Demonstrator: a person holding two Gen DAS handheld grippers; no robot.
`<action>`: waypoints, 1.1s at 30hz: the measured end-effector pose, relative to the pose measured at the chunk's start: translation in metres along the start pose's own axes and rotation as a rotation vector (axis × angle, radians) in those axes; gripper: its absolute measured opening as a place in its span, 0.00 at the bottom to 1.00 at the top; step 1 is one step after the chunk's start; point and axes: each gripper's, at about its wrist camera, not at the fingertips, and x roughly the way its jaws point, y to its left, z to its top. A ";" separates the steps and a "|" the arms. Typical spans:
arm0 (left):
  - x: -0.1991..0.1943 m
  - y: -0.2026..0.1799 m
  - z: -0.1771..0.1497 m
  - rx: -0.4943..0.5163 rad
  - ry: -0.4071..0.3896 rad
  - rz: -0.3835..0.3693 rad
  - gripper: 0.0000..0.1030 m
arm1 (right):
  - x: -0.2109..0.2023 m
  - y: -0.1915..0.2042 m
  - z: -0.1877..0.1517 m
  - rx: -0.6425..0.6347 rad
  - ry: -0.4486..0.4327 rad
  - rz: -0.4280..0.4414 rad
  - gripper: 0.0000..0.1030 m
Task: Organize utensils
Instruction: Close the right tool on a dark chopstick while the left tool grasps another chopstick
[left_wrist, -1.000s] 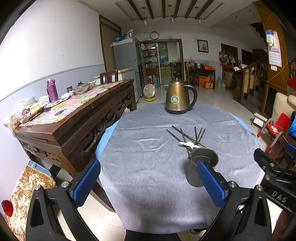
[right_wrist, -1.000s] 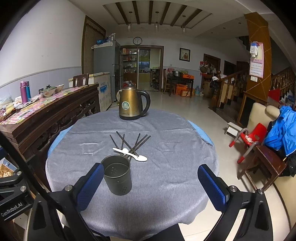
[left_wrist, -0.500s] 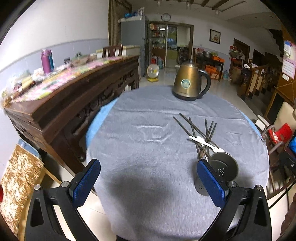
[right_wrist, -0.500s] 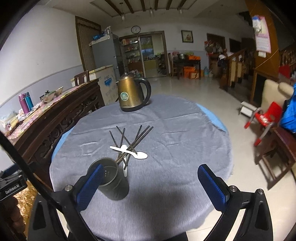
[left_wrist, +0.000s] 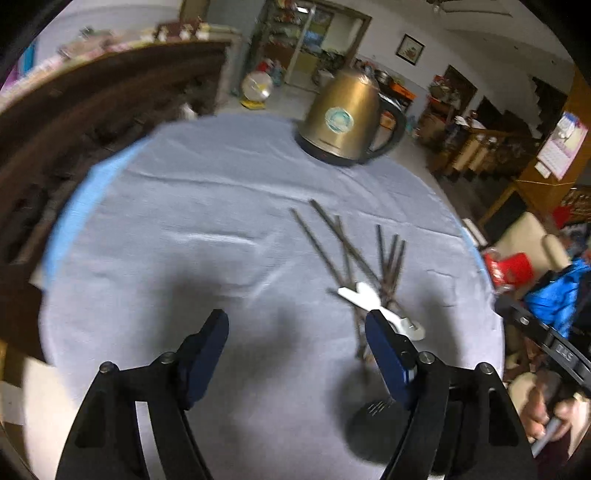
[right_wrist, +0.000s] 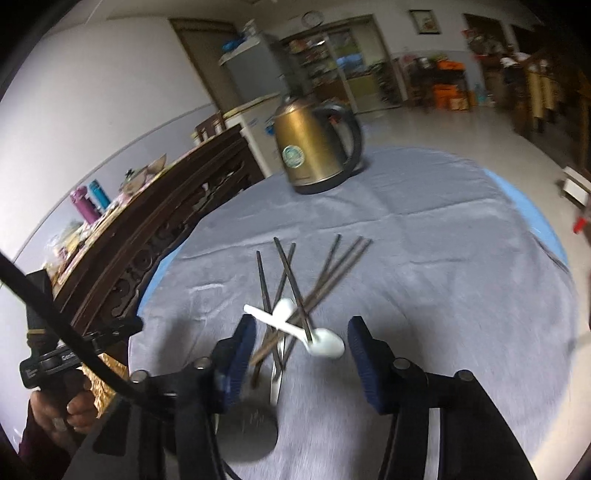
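Note:
Several dark chopsticks (left_wrist: 347, 247) (right_wrist: 325, 273) lie crossed on the grey tablecloth. White spoons (left_wrist: 376, 306) (right_wrist: 291, 325) lie over them. A dark perforated holder cup (left_wrist: 369, 432) (right_wrist: 247, 432) stands at the near end of the pile. My left gripper (left_wrist: 295, 354) is open above the cloth, left of the spoons; its right finger (left_wrist: 388, 358) overlaps them. My right gripper (right_wrist: 301, 358) is open and empty just above the spoons and chopstick ends.
A gold electric kettle (left_wrist: 343, 118) (right_wrist: 314, 147) stands at the far side of the round table (left_wrist: 147, 221). A dark carved wooden sideboard (right_wrist: 147, 229) runs along the left. Chairs and a blue garment (left_wrist: 554, 295) are at the right.
Both grippers have moved forward and down toward the utensil pile, and both have narrowed their opening. The holder cup now lies close under the fingers. The utensils have not moved.

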 end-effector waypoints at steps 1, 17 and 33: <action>0.008 -0.002 0.003 -0.003 0.010 -0.013 0.75 | 0.012 -0.001 0.008 -0.012 0.015 0.015 0.50; 0.133 -0.013 0.014 -0.123 0.238 -0.164 0.39 | 0.092 -0.032 0.038 0.037 0.137 0.096 0.48; 0.090 0.024 0.026 -0.139 0.112 -0.191 0.02 | 0.142 -0.014 0.064 -0.008 0.229 0.115 0.52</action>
